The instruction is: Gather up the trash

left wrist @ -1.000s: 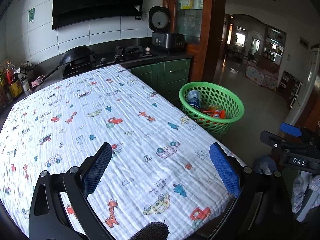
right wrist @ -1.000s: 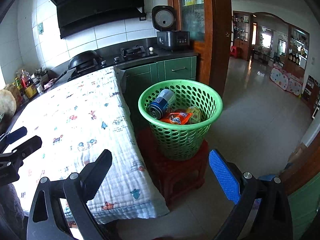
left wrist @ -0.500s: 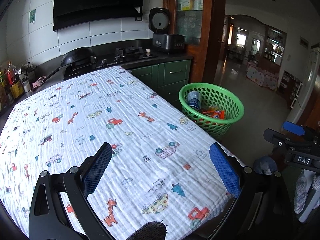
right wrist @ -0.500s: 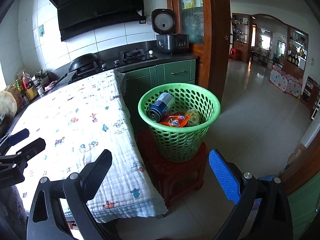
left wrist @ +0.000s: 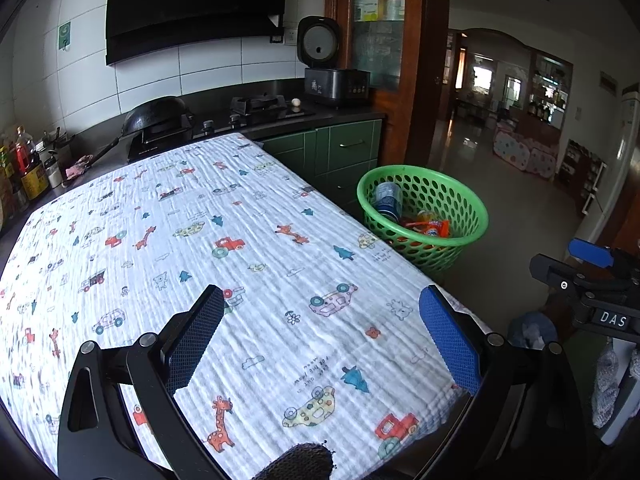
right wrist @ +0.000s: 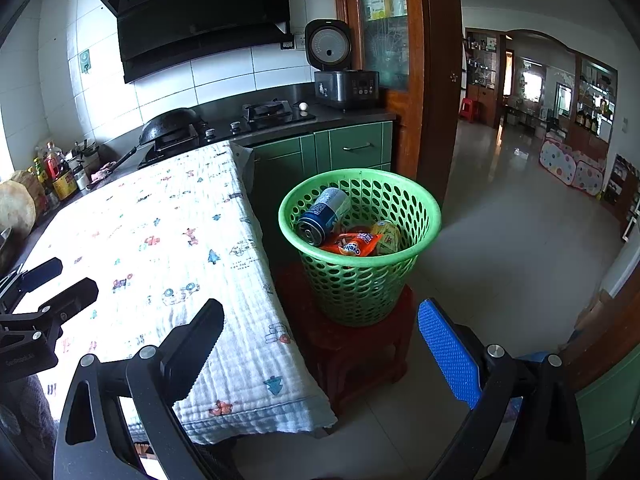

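Observation:
A green perforated basket (right wrist: 424,216) (left wrist: 472,204) stands on a dark red stool (right wrist: 352,340) beside the table. Inside lie a blue can (right wrist: 324,216) (left wrist: 388,200), an orange snack packet (right wrist: 352,244) (left wrist: 432,228) and a yellowish wrapper (right wrist: 388,236). My left gripper (left wrist: 320,332) hovers open over the table's near end, with nothing between its fingers. My right gripper (right wrist: 320,344) is open and empty, held short of the basket above the table's corner and floor. Each gripper appears at the edge of the other's view.
The table wears a white cloth printed with cars and giraffes (left wrist: 180,248) (right wrist: 168,248). Behind it runs a dark counter with a wok (left wrist: 156,116), a gas hob (left wrist: 260,104), a rice cooker (left wrist: 332,76) and bottles (left wrist: 24,164). Green cabinets (right wrist: 352,148) and tiled floor (right wrist: 512,248) lie to the right.
Both grippers have drifted slightly back and stay open. The basket and its contents have not moved.

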The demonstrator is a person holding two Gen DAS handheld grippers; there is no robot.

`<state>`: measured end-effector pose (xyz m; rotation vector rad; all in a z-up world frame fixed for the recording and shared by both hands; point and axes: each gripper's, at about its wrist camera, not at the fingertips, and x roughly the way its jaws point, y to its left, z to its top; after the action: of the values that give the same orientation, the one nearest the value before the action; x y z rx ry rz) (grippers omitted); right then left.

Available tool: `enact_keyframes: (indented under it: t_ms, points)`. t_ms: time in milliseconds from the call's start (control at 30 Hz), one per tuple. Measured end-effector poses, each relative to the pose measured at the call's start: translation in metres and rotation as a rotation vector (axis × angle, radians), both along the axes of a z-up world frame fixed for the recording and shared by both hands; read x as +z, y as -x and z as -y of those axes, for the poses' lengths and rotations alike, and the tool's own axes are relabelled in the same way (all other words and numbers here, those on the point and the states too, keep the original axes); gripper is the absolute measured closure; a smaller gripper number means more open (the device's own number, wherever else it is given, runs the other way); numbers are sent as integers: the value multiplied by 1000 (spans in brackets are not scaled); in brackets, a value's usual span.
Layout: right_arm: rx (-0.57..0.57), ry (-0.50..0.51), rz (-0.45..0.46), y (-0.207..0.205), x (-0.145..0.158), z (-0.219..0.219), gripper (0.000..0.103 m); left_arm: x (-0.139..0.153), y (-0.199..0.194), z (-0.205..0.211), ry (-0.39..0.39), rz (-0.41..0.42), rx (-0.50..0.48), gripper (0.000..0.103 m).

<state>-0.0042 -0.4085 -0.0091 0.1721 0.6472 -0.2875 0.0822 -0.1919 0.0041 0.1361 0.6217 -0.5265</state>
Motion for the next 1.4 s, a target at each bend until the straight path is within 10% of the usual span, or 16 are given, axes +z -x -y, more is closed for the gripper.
enact_keyframes:
  t_ms: [1400]
  points:
    - [11,14,14,2,6,-4,8,4,2,-5,9,18,3,6]
